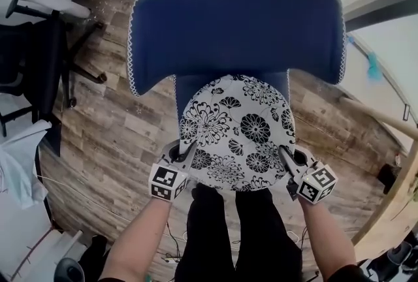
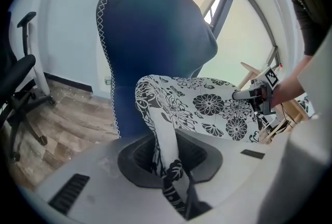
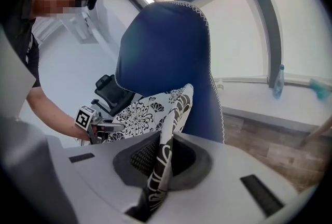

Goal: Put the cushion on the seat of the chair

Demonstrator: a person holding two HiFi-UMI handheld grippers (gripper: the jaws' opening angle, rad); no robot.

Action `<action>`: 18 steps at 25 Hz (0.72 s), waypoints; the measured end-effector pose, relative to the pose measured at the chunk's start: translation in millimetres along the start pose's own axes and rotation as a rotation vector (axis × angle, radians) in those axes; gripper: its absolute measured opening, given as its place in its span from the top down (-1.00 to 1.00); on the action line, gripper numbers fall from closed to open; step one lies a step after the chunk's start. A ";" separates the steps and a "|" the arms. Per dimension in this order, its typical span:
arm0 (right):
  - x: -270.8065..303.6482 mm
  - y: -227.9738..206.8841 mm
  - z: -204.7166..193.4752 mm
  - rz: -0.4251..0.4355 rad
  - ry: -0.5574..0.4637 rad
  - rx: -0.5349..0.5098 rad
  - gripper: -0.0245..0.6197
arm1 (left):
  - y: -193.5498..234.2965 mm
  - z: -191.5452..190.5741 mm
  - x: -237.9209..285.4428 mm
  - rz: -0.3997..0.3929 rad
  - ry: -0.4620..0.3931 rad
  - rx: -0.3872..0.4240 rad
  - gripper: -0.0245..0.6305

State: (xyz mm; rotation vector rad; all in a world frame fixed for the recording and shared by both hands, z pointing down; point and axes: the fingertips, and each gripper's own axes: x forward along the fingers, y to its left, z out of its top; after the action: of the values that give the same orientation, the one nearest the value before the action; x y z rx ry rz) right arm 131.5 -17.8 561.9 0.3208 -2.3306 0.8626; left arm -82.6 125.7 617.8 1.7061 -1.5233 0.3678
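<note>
Pinching cushion [image 1: 236, 134] rim: left gripper [image 1: 186, 152] 7 o'clock, right gripper [image 1: 285, 155] 5.
Could slide off chair [image 1: 235, 26] front if released uneven/early.

No legible words, numbers or brands, only square black-and-white markers on left cube [image 1: 168, 182], right cube [image 1: 317, 184]

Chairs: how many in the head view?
2. The blue chair is at the centre, with the cushion in front of its backrest. A black office chair stands at the left edge. More may be outside the frame.
</note>
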 end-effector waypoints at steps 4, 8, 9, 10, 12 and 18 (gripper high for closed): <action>3.6 -14.7 -4.0 -0.005 -0.006 0.016 0.81 | 9.0 -7.7 8.2 0.007 0.030 -0.026 0.81; 9.9 -33.8 -13.9 -0.035 0.001 0.060 0.81 | 17.5 -14.4 15.0 0.034 0.043 -0.045 0.78; 12.1 -38.3 -16.2 -0.040 -0.004 0.086 0.81 | 21.6 -16.6 16.7 0.047 0.045 -0.056 0.74; 14.6 -42.4 -18.5 -0.046 -0.010 0.115 0.81 | 26.1 -19.1 18.3 0.061 0.048 -0.065 0.68; 19.7 -50.1 -23.1 -0.073 -0.016 0.154 0.81 | 35.0 -23.0 21.0 0.085 0.051 -0.074 0.55; 27.2 -64.9 -40.0 -0.160 0.013 0.118 0.80 | 48.6 -34.2 23.8 0.091 0.045 -0.141 0.24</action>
State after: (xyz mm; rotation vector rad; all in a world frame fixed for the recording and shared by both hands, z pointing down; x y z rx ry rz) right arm 156.5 -41.0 635.3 0.5427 -2.2121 0.9209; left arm -112.4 135.9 673.5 1.5142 -1.5599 0.3354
